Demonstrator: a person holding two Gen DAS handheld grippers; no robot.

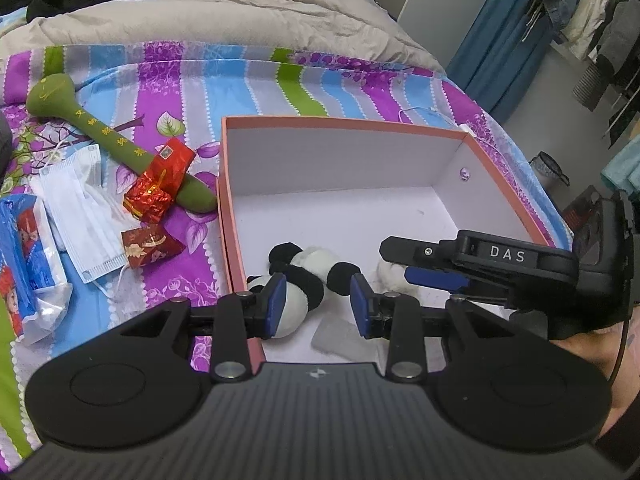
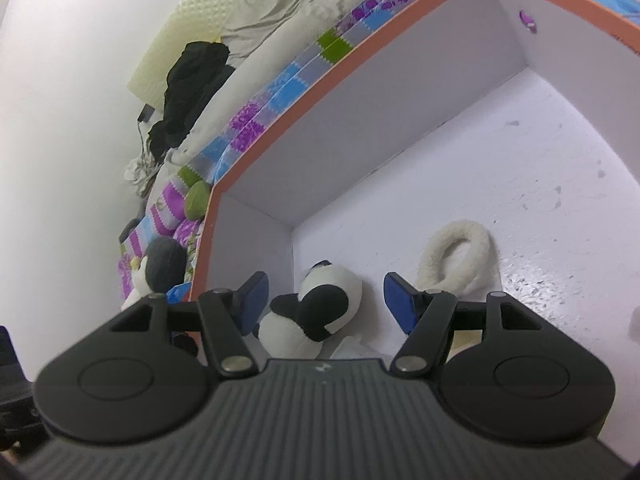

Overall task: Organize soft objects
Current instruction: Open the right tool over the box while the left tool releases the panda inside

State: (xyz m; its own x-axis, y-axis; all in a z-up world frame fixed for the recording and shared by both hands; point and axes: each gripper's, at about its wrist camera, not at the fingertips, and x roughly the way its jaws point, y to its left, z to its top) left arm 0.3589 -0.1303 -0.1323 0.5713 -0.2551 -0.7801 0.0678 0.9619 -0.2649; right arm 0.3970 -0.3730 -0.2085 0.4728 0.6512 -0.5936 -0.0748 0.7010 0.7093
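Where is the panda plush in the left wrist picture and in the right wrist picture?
Left wrist: the panda plush lies low in the middle, in the near left corner of the box, just beyond the left gripper.
Right wrist: the panda plush sits low in the middle, between the right gripper's open fingers.
Shared landmark: the box's orange rim.

Soft, even indoor light is filling both views, casting only faint shadows inside the box (image 1: 344,168). Fisheye distortion is bending its rim, and edges beyond it are blurring slightly.
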